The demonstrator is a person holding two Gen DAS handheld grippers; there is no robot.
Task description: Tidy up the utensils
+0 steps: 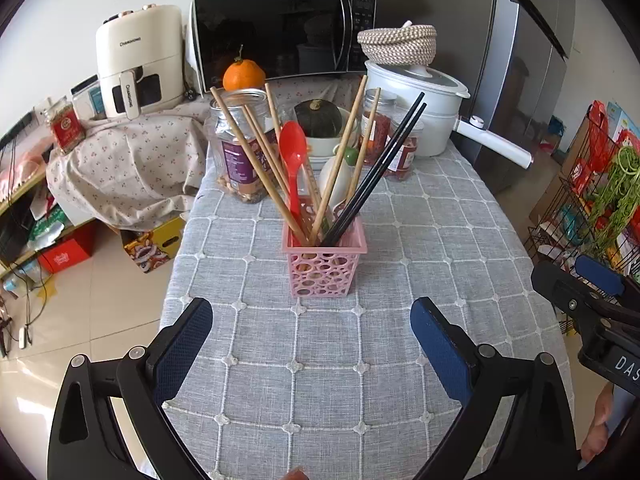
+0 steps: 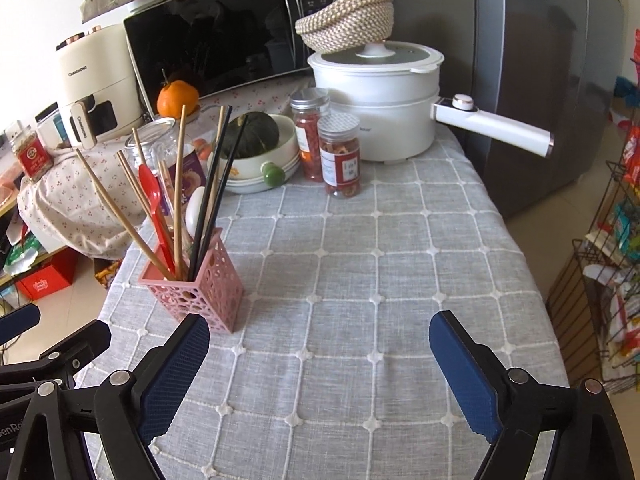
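Utensils standing upright in pink perforated holder (image 1: 322, 266) near middle of worktop (image 1: 400, 380), on grey checked cloth. Inside holder: wooden chopsticks (image 1: 256, 164) fanned out, black chopsticks (image 1: 384, 160) leaning right, red plastic spoon (image 1: 294, 160), white spoon (image 2: 195, 210) partly hidden behind. Left gripper (image 1: 312, 344) just short of holder, jaws wide apart, nothing between pads. Right gripper (image 2: 320, 364) beside holder over bare cloth, jaws likewise spread, empty. Behind holder: clear jar (image 1: 236, 148), dark squash in bowl (image 2: 250, 134), two spice jars (image 2: 340, 156). Further back: white electric pot (image 2: 380, 104), microwave (image 1: 280, 36), air fryer (image 1: 138, 60).
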